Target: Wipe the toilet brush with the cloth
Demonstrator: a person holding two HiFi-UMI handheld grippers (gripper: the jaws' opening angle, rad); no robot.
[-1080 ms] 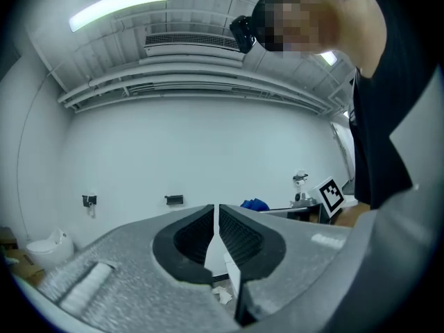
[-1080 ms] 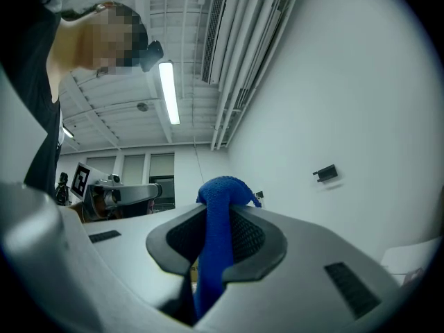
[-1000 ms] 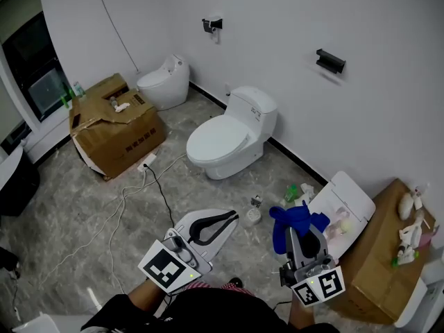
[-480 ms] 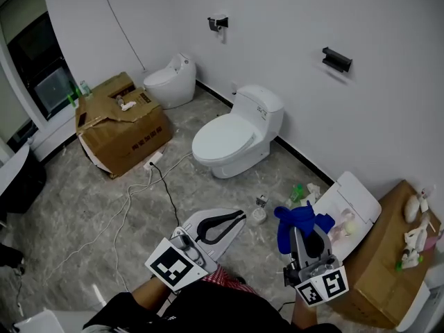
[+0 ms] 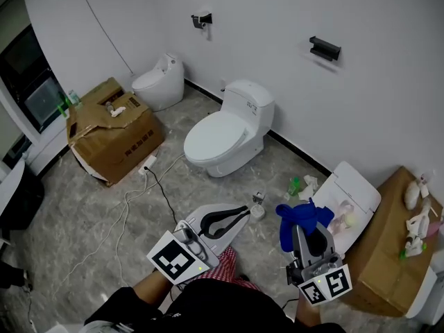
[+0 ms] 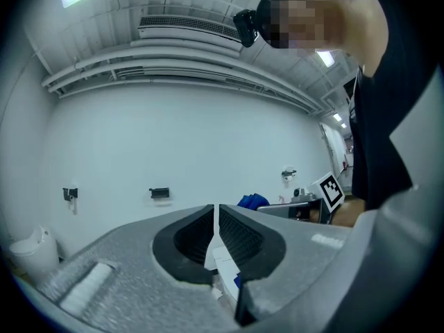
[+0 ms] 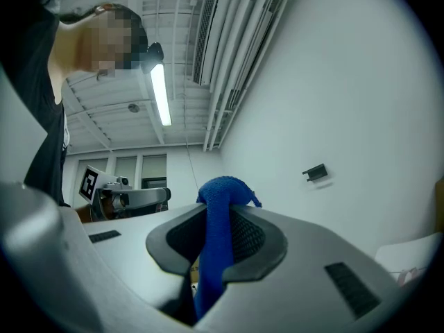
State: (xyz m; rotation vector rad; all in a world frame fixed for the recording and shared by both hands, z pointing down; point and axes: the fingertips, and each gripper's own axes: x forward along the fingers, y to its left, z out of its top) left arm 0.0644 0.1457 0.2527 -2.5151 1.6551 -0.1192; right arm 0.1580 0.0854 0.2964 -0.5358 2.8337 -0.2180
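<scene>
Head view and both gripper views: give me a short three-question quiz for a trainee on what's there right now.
1. True or false: the right gripper has its jaws shut on a blue cloth.
2. The toilet nearest the person has its lid: A up, B down, C missing.
3. Fill in: the jaws of the left gripper are ___ (open or shut).
Key: 1 true; 2 B; 3 shut.
</scene>
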